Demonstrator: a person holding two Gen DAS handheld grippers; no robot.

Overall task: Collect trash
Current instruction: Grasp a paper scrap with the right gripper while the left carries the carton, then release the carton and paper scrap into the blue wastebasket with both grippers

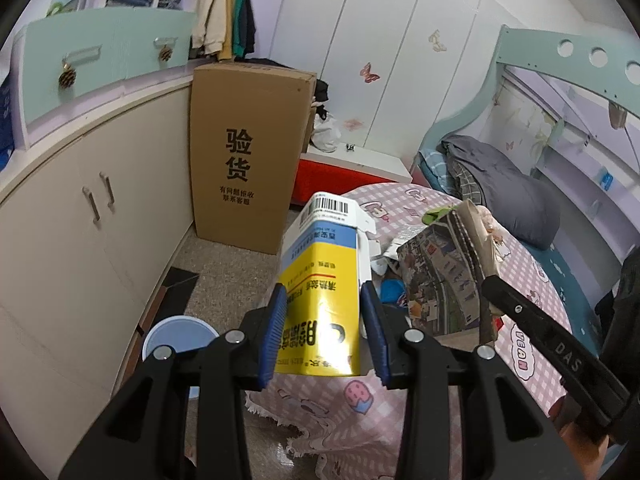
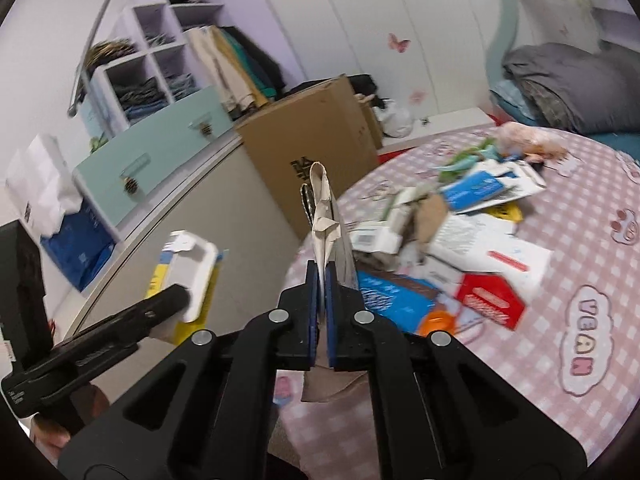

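Low centre of the left wrist view, the left hand-held gripper (image 1: pixel 324 328) clamps a glossy yellow-and-blue carton (image 1: pixel 324 292) over the desk (image 1: pixel 532 344) edge. In the right view's middle, the right hand-held gripper (image 2: pixel 323 300) pinches a thin, creased paper bag (image 2: pixel 326 216). The flimsy bag may tear or slide free; the slick carton could twist loose.

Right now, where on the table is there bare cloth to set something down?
Bare checked tablecloth lies right of the trash pile, around the VEGAN print. Near edge by the right gripper also free. The middle, from red box to blue packet, is crowded.
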